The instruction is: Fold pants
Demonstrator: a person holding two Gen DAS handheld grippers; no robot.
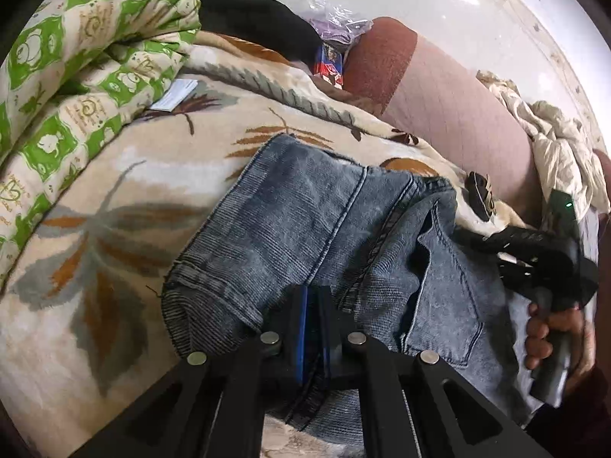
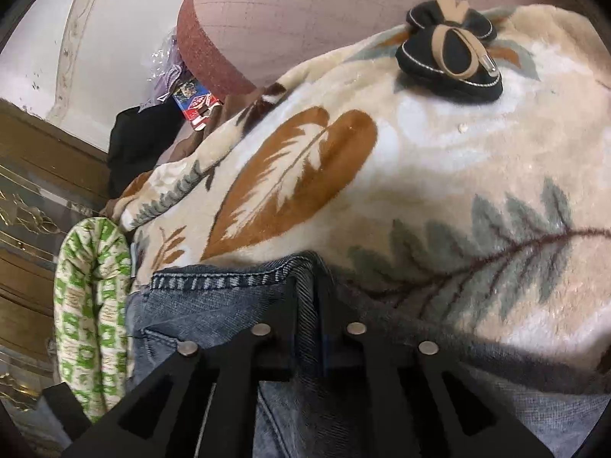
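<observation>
Faded blue jeans [image 1: 305, 206] lie partly folded on a cream blanket with a leaf pattern [image 1: 114, 198]. A hem faces left and a back pocket [image 1: 443, 297] faces right. My left gripper [image 1: 314, 320] is shut on a bunch of denim at the near edge, its blue pads almost together. In the right wrist view, my right gripper [image 2: 310, 305] is shut on a raised fold of the jeans [image 2: 214, 305] near a stitched seam. The left wrist view also shows the right gripper [image 1: 481, 242] at the jeans' right edge, held by a hand [image 1: 550, 336].
A green and cream patterned quilt [image 1: 76, 76] is bundled at the left, with black cloth [image 1: 259, 11] behind it. A pink and rust padded bed end [image 1: 439, 95] runs along the far side. Small black baby shoes [image 2: 450, 53] sit on the blanket. Crumpled pale cloth [image 1: 553, 141] lies at the right.
</observation>
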